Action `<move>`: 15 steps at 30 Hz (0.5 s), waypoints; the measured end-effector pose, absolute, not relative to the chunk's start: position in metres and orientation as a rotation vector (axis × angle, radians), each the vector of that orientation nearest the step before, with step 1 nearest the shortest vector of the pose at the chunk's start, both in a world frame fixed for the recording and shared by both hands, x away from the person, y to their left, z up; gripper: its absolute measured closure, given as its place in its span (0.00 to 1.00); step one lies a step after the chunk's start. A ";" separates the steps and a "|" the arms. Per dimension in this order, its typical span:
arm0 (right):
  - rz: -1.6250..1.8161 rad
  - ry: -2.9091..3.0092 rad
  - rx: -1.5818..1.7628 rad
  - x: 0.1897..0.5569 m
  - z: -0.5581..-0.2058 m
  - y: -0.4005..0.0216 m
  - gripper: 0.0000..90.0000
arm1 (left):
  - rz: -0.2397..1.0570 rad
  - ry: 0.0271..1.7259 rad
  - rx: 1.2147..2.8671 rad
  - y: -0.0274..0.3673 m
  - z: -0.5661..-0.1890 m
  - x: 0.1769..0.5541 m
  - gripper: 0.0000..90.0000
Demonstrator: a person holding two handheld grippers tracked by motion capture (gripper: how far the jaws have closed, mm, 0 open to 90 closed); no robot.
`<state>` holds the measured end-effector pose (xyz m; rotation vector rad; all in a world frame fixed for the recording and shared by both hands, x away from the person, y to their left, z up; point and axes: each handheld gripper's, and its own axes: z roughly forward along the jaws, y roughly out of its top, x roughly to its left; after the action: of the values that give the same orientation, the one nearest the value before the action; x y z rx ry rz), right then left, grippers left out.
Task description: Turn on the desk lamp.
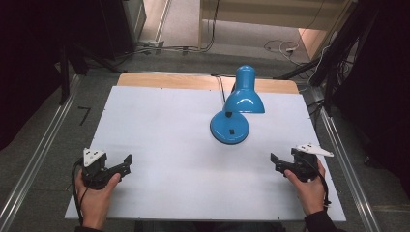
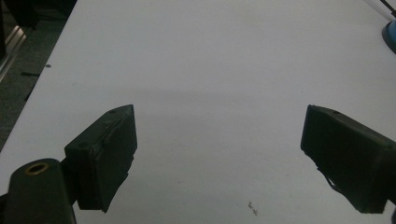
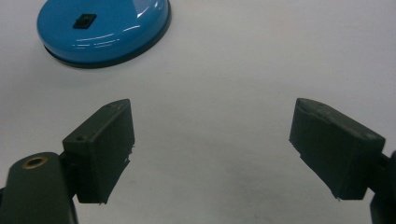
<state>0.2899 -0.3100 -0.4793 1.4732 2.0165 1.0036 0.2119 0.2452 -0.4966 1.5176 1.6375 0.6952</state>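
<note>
My left hand (image 1: 94, 193) sat at the lower left of the high view, holding the left gripper (image 1: 126, 165) just above the white table top (image 1: 164, 145), near its lower-left corner. Grey three-cornered plate (image 1: 93, 155) on top, cable trailing back past my wrist. Jaws pointed right and slightly up-frame. In the left gripper view the jaws stood wide apart, nothing between them but bare white surface; a small dark speck (image 2: 252, 208) showed on the table at bottom centre, and a sliver of blue at the upper right edge was the lamp base (image 2: 390, 36).

Centre-right of the high view, upper half: blue desk lamp (image 1: 243, 99), upright on the table. Round base flat on the white surface, a small black switch (image 1: 232, 130) on it, shade (image 1: 244, 102) over the far side of the base and tilted toward the lower right. Black cord (image 1: 220, 87) ran from it toward the top of the frame, over the wooden strip (image 1: 193, 80) at the far edge.

Lower right of the high view: my right hand (image 1: 309, 186) with the right gripper (image 1: 273, 163), jaws pointed left, well apart from the lamp. In the right gripper view the jaws were spread wide and empty, table between them, lamp base with its switch at upper left, clear of both jaws.

Grey floor (image 1: 43, 145) and metal rails (image 1: 345, 159) flanked the table on both sides.
</note>
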 end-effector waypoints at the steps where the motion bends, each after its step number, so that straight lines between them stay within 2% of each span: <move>1: 1.004 2.019 1.463 0.291 -0.479 -0.309 0.14 | 0.694 1.637 1.518 0.245 -0.497 0.212 0.12; 15: 1.040 2.051 1.422 0.299 -0.477 -0.298 0.14 | 0.691 1.661 1.498 0.254 -0.499 0.210 0.12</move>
<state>0.2986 -0.2981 -0.4770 1.4222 2.0508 1.0397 0.2101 0.2538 -0.4994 1.4976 1.6612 0.6915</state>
